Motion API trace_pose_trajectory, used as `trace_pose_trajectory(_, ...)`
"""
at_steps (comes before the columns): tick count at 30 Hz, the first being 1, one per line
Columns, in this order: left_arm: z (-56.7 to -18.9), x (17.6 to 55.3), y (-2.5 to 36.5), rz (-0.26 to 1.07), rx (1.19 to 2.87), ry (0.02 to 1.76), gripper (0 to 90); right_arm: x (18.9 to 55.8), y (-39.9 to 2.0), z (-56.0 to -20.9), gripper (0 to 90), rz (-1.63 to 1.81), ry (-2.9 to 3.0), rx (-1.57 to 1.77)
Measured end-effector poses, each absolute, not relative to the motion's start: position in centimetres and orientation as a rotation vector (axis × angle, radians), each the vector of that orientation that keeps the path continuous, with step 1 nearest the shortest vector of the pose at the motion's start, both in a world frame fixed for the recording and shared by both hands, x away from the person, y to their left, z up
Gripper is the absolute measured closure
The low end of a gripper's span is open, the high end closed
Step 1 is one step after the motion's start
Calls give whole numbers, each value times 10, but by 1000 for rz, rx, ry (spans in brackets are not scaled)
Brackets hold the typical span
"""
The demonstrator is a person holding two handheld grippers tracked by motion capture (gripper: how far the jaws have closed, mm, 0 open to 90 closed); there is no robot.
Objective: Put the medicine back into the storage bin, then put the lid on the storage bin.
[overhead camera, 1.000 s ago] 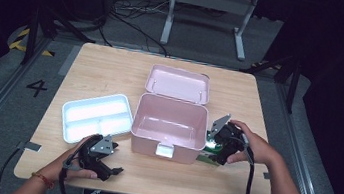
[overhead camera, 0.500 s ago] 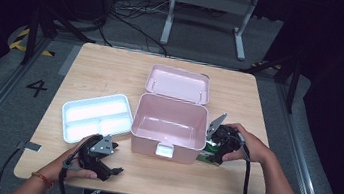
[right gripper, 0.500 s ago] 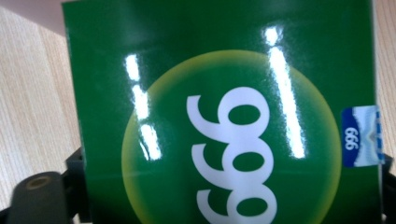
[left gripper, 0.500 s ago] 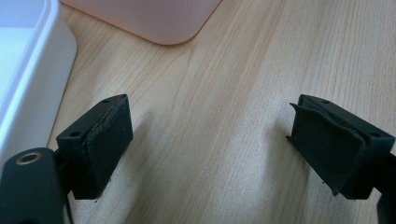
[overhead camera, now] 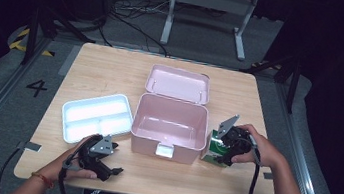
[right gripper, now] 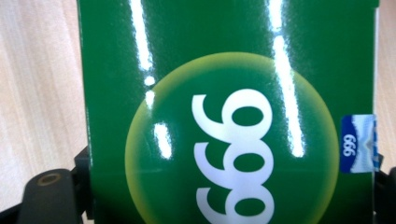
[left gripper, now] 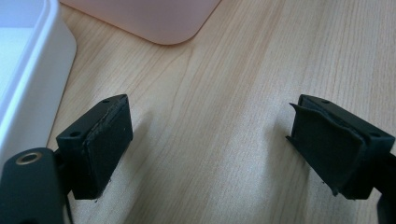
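White tray (overhead camera: 96, 117) sits left on desk (overhead camera: 113, 71). Left tool (left gripper: 210, 149) spread wide over bare wood. Pink box (overhead camera: 170, 127) centre, lid open. Right tool (overhead camera: 226, 147) beside it, apparently pinching green carton (right gripper: 224, 93) marked 999.

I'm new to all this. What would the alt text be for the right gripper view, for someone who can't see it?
A glossy green box printed with white "999" digits in a yellow-edged circle sits close to the camera between the right tongs, over a pale wooden table. A small blue "999" label is at the box's right edge.
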State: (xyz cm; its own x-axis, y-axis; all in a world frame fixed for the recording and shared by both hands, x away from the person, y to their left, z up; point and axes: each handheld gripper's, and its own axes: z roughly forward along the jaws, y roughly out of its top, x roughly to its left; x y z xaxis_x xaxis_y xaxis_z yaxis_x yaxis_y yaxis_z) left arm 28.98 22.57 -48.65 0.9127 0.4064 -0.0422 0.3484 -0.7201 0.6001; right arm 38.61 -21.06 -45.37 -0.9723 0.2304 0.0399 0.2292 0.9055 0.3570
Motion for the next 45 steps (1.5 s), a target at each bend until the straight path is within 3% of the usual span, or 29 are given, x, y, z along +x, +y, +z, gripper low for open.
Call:
trace_pose_trajectory(23, -487, 290, 226, 120, 2442, 534, 132, 375, -237, -372, 172, 671, 2921, 330)
trace_pose_trajectory(45, -487, 290, 226, 121, 2439, 538, 134, 390, -203, -298, 172, 738, 2812, 236)
